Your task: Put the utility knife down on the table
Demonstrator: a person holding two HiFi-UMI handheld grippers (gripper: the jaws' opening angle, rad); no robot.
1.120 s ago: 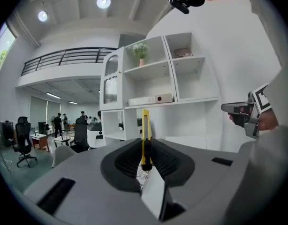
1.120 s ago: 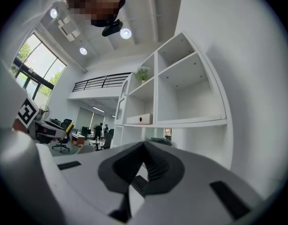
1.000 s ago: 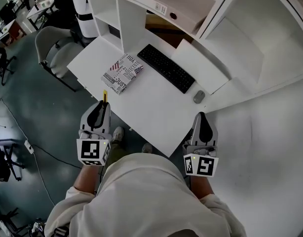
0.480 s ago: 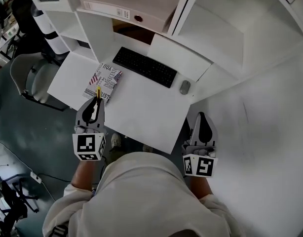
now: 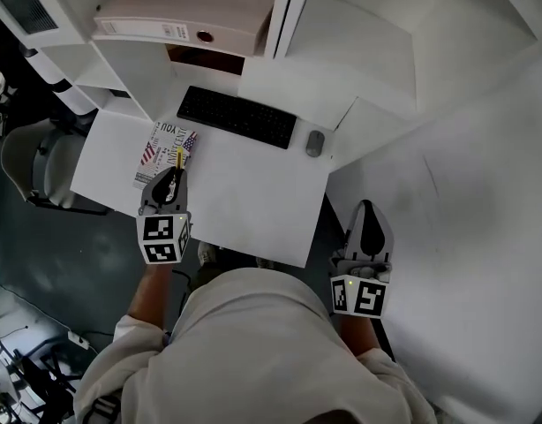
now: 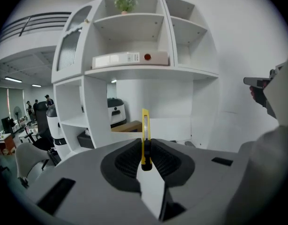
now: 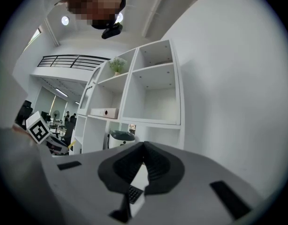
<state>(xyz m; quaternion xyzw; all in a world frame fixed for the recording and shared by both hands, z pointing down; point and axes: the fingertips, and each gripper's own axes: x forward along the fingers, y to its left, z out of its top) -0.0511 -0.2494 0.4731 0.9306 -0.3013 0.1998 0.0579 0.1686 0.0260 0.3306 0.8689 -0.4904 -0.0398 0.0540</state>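
A yellow utility knife stands upright, clamped between the black pads of my left gripper. In the head view the left gripper hovers over the left front part of the white table. The knife juts forward over a printed book. My right gripper hangs off the table's right front corner, over the pale floor. Its jaws meet at the tips with nothing between them.
A black keyboard and a grey mouse lie at the back of the table. White shelving rises behind, with a pale binder on a shelf. A grey chair stands left of the table.
The left gripper has carried the knife forward from beyond the table's front-left edge to over the table beside the book. The right gripper has stayed near the right front corner.
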